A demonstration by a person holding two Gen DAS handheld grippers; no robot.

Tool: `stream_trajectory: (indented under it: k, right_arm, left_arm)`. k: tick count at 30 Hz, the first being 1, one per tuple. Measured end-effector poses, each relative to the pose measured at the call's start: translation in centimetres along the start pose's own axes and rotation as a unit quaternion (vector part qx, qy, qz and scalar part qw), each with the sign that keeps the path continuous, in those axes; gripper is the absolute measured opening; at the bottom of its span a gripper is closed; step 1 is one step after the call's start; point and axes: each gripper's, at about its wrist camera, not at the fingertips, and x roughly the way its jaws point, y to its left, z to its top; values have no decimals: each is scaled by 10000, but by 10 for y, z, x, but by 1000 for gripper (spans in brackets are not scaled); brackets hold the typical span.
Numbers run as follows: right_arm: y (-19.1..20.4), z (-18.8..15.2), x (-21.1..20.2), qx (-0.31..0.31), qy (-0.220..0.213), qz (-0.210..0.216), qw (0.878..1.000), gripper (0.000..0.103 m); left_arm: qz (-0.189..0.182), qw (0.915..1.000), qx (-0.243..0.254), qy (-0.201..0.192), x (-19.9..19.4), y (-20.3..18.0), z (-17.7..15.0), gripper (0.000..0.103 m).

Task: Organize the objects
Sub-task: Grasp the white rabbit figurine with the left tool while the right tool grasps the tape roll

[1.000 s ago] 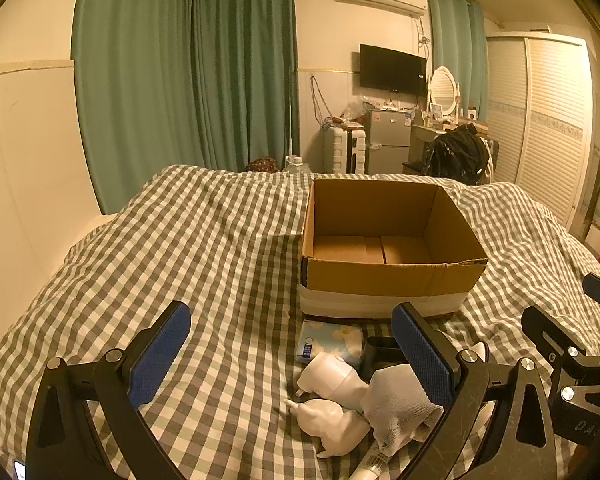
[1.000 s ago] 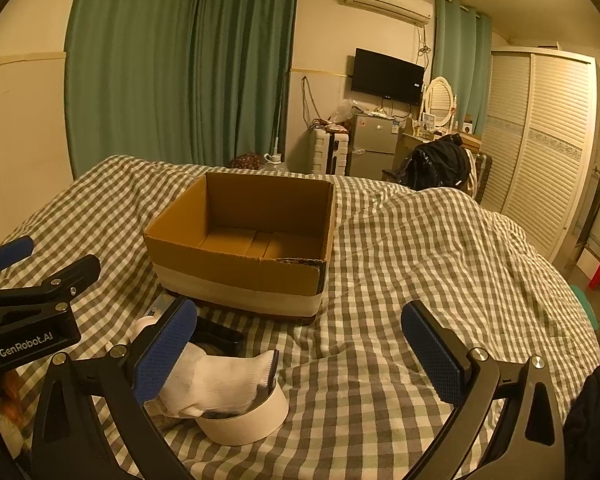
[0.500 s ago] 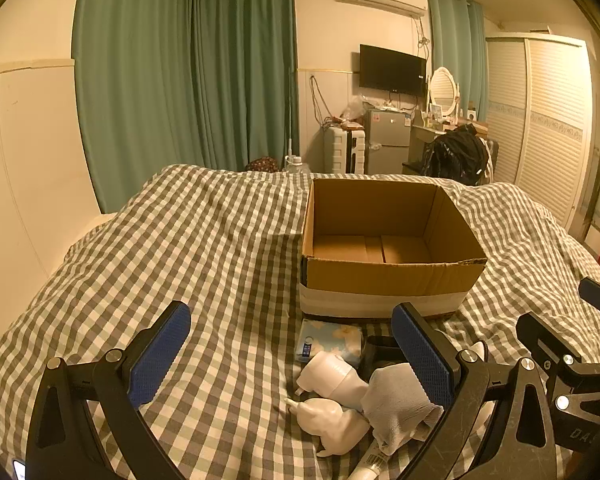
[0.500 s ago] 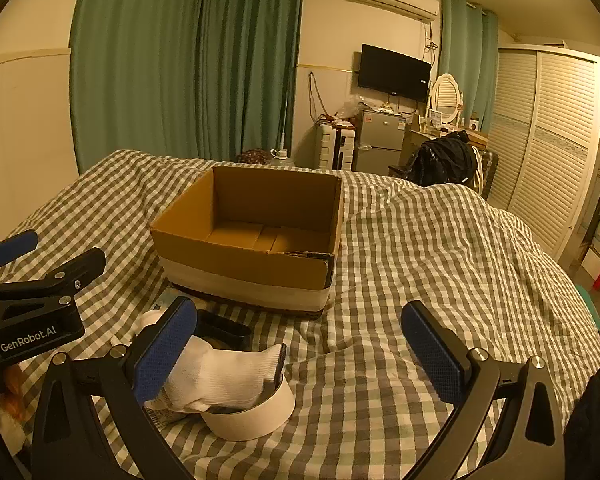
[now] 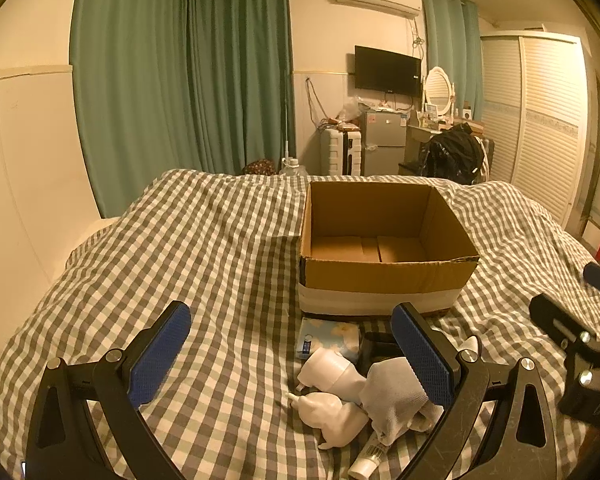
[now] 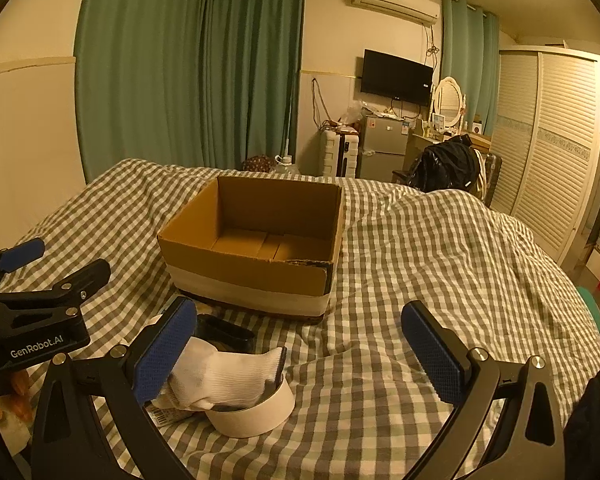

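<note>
An open, empty cardboard box (image 5: 384, 276) (image 6: 236, 264) stands on the checked bedspread. In front of it lies a small heap: a white sock (image 5: 396, 392) (image 6: 228, 376), white bottles (image 5: 332, 372), a white figurine (image 5: 336, 420), a light blue packet (image 5: 328, 336), a tube (image 5: 368, 460), a black object (image 6: 224, 330) and a white tape roll (image 6: 256, 412). My left gripper (image 5: 292, 356) is open and empty, above the heap's left side. My right gripper (image 6: 300, 352) is open and empty, just right of the sock.
The checked bedspread (image 5: 204, 264) covers the whole bed. Green curtains (image 5: 180, 80), a fridge (image 5: 384, 140), a desk with a black bag (image 5: 452, 156) and a louvred wardrobe (image 5: 540, 120) stand beyond the bed. Each gripper shows at the edge of the other's view.
The right gripper has edged forward and a little right toward the box. The left gripper has stayed still. Both stay open.
</note>
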Motion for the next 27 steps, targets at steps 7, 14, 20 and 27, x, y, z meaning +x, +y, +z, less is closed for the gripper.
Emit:
stream_trajectory:
  k: [7, 14, 20, 27]
  right_arm:
    - [-8, 11, -15, 26, -83, 184, 9998, 103]
    - [-1, -12, 16, -58, 752, 597, 9954, 103]
    - [7, -35, 40, -255, 1320, 726, 9883, 103]
    - [19, -66, 70, -675, 2097, 791, 9722, 101]
  left_arm:
    - [-44, 9990, 217, 398, 4, -3, -4, 103]
    - [-59, 9931, 609, 996, 31, -14, -33, 103]
    - [38, 9849, 765, 1556, 58, -13, -57, 103]
    - [-174, 9726, 1002, 2089, 79, -20, -79, 103]
